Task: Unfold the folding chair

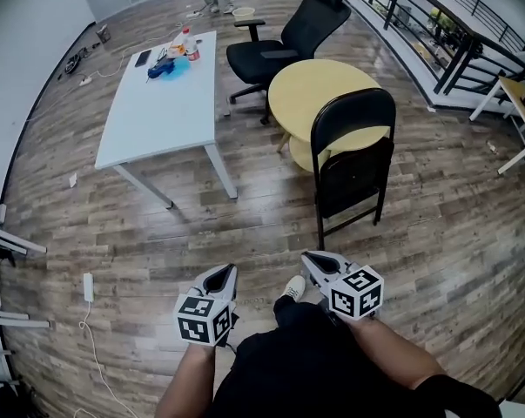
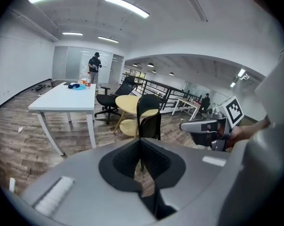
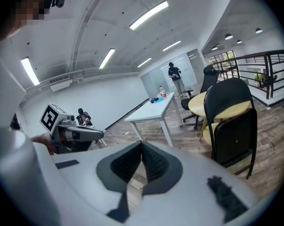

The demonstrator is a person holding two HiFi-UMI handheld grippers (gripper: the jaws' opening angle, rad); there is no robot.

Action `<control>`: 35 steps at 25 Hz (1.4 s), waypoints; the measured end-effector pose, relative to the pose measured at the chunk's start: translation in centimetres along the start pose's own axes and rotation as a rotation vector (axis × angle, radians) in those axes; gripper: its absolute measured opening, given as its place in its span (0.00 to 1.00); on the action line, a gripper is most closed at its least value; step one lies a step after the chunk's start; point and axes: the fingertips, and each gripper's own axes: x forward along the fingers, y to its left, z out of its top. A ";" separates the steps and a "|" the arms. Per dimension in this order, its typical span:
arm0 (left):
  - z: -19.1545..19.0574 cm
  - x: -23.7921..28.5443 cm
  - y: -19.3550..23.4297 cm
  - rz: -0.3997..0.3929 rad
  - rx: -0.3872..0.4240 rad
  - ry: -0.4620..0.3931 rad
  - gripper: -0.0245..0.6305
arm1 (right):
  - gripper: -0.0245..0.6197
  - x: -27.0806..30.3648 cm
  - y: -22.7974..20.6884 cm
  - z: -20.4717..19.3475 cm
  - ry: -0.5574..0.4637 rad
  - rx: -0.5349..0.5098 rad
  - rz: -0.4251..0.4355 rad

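Observation:
A black folding chair (image 1: 353,155) stands folded flat and upright on the wooden floor, right in front of the round yellow table (image 1: 325,92). It shows ahead in the left gripper view as the chair (image 2: 149,117) and to the right in the right gripper view as the chair (image 3: 232,121). My left gripper (image 1: 224,277) is shut and holds nothing, well short of the chair. My right gripper (image 1: 319,261) is likewise shut and bare, a little nearer the chair's feet. Both hover above the floor in front of my body.
A white rectangular table (image 1: 162,98) with small items stands at the left. A black office chair (image 1: 284,42) sits behind the yellow table. A black railing (image 1: 436,33) runs along the right. A cable and power strip (image 1: 88,287) lie on the floor at the left. A person (image 2: 93,68) stands far off.

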 end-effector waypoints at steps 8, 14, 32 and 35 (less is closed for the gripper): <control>6.8 5.5 0.4 -0.070 0.102 -0.006 0.05 | 0.05 0.9 -4.8 4.9 -0.074 0.021 -0.071; 10.4 10.1 -0.8 -0.140 0.202 -0.008 0.05 | 0.05 0.3 -9.0 7.4 -0.150 0.036 -0.137; 13.0 18.1 -9.7 -0.386 0.396 0.072 0.05 | 0.05 -7.8 -15.6 4.5 -0.273 0.219 -0.412; 13.2 19.4 -10.1 -0.411 0.405 0.085 0.05 | 0.05 -8.6 -16.2 4.0 -0.277 0.235 -0.452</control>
